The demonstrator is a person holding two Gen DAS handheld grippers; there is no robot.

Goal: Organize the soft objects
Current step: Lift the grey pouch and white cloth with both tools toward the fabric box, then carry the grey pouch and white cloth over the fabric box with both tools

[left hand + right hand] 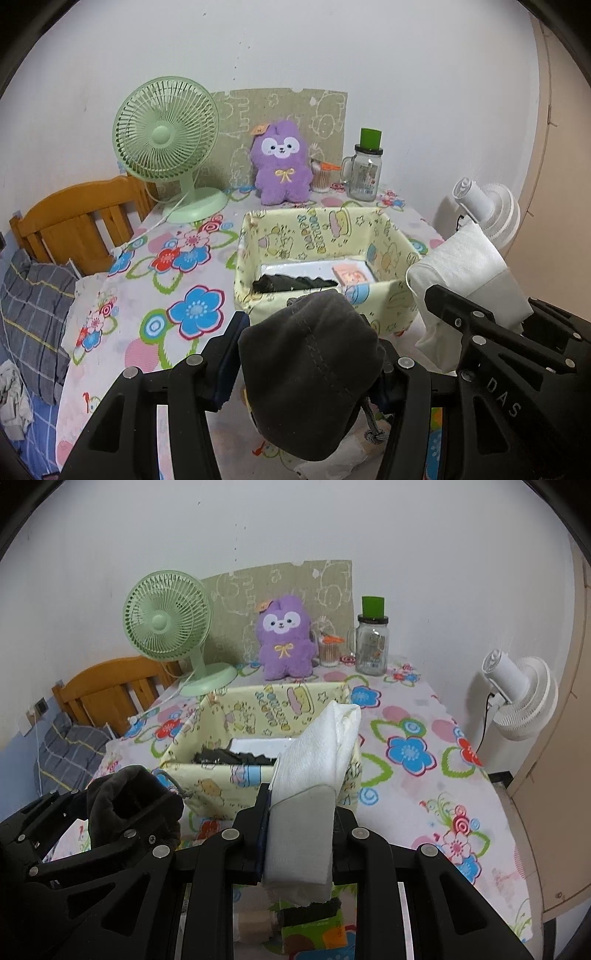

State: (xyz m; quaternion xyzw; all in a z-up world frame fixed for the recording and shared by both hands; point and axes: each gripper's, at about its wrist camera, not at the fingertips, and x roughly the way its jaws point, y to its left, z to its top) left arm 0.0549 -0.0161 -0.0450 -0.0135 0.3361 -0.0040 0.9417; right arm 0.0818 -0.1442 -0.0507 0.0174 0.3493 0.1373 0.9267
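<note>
Now both soft loads ride toward the pale yellow cartoon-print fabric box (314,236).
Left gripper (308,365) pinches a limp dark grey cloth pouch (310,373) mid-body; right gripper (297,834) squeezes light, crushable folded white paper towel (314,775) at its base.

Both wrist views toward shared box (314,243)

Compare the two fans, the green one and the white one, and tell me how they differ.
The green fan stands on the flowered table, at its back left corner; the white fan stands off the table, beyond its right edge. The green fan shows an open wire grille and a round base; the white fan shows stepped rings and a rounded motor housing. The green fan faces the camera; the white fan shows its back. Each has a cord.
</note>
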